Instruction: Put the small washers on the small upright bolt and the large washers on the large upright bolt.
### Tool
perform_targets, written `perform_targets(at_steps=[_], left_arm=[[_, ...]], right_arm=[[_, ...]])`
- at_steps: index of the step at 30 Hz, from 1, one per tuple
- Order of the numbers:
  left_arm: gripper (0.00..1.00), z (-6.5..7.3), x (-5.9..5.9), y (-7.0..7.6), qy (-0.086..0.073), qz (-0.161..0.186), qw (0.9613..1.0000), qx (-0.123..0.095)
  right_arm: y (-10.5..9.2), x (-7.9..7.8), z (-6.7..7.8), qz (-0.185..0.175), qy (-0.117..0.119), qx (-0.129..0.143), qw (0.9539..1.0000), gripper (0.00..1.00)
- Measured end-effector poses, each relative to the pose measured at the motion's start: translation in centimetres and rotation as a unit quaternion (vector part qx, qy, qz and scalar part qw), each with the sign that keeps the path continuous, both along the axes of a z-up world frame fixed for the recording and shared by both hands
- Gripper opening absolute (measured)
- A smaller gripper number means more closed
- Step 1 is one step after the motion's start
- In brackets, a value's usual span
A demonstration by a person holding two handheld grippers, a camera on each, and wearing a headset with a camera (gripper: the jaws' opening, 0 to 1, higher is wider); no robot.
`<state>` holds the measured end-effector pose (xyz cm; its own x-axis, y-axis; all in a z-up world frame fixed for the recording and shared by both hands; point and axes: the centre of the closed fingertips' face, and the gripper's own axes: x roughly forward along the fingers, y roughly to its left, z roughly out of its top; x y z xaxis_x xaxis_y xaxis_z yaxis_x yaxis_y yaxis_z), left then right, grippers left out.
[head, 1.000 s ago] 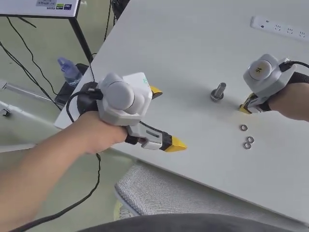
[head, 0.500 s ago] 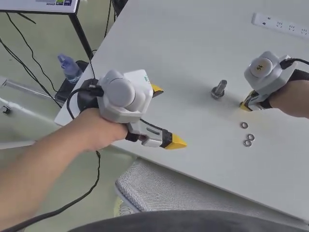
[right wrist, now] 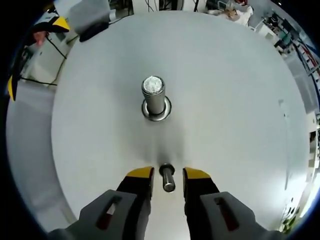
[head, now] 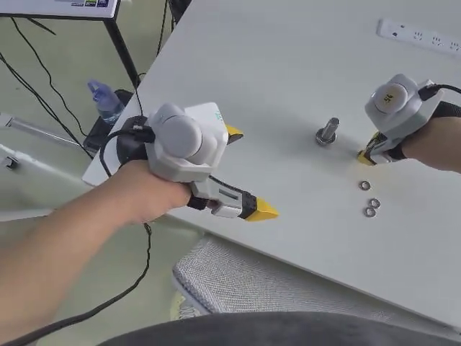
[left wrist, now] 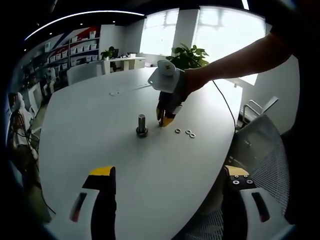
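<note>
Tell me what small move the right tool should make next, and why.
Probably draw the right tool back from the small bolt and over to the nearest small washer. Its jaws stand open on either side of that bolt with nothing held, and three washers lie loose on the table beside it.

2 bolts: large bolt (head: 328, 133), small bolt (right wrist: 168, 184). 3 washers (head: 365, 185) near right. 2 grippers: left gripper (head: 250, 172), right gripper (head: 366, 158). 1 power strip (head: 418, 37), 1 bottle (head: 104, 102).
</note>
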<state>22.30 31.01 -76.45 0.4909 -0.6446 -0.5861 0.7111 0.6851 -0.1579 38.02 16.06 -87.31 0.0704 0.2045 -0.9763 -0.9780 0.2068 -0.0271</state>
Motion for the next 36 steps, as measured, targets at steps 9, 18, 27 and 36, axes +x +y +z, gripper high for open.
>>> perform_targets(at_steps=[9,18,27,36], left_arm=[[0.88,0.0,-0.2,-0.2,-0.001,-0.002,1.0,0.0],[0.88,0.2,-0.2,0.1,-0.004,-0.001,1.0,0.006],[0.88,0.6,-0.1,-0.1,-0.011,-0.001,0.9999,0.006],[0.87,1.1,-0.3,-0.2,-0.016,0.001,0.9998,0.013]], right_arm=[[-0.1,0.1,0.4,0.002,0.009,0.007,0.9999,0.37],[0.1,0.0,1.7,-0.003,0.008,0.021,0.9998,0.37],[0.4,-0.6,4.0,-0.005,0.009,0.035,0.9993,0.35],[0.9,-0.9,5.3,-0.002,0.001,0.048,0.9988,0.34]])
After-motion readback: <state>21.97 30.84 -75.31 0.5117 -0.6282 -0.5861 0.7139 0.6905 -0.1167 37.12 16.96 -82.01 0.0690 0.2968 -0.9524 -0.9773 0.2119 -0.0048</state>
